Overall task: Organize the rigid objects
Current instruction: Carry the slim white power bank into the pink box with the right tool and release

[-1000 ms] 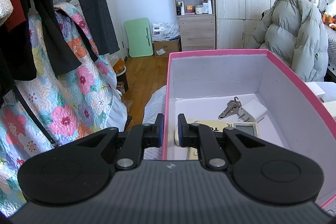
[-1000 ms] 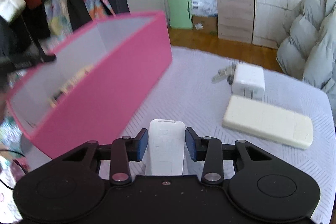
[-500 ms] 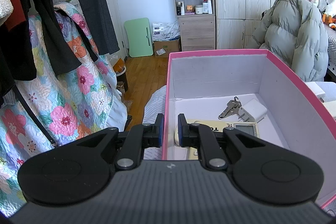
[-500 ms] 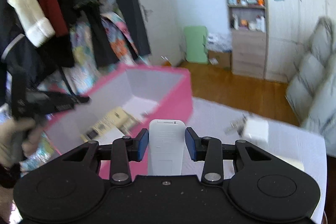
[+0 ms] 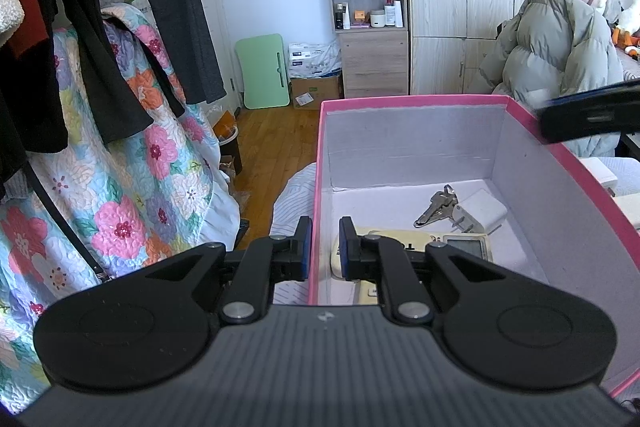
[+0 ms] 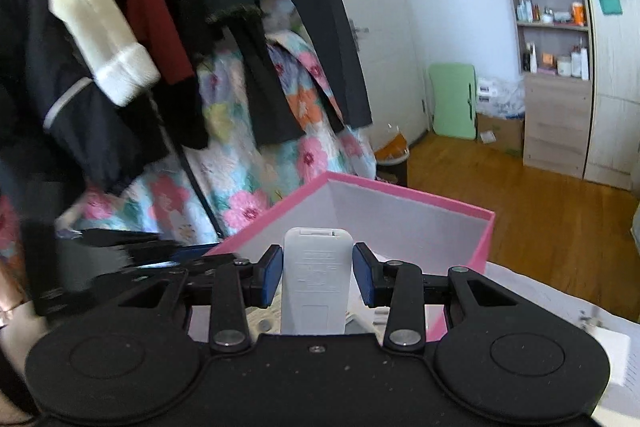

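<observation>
Right claw (image 6: pixel 317 274) moved over pink box (image 6: pixel 404 215), clamping remote (image 6: pixel 316 283).

Box (image 5: pixel 520 163) top open. Floor free at 12 o'clock by far wall; keys (image 5: pixel 436 207), charger (image 5: pixel 480 213) and remote (image 5: pixel 416 247) crowd near end.

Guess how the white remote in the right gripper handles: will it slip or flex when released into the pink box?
Probably stiff: the white remote stands straight out of the right gripper with no sag. Its smooth plastic shell looks somewhat slippery, so it may slide on landing. It likely won't roll, being flat, and should settle inside the pink box.
</observation>
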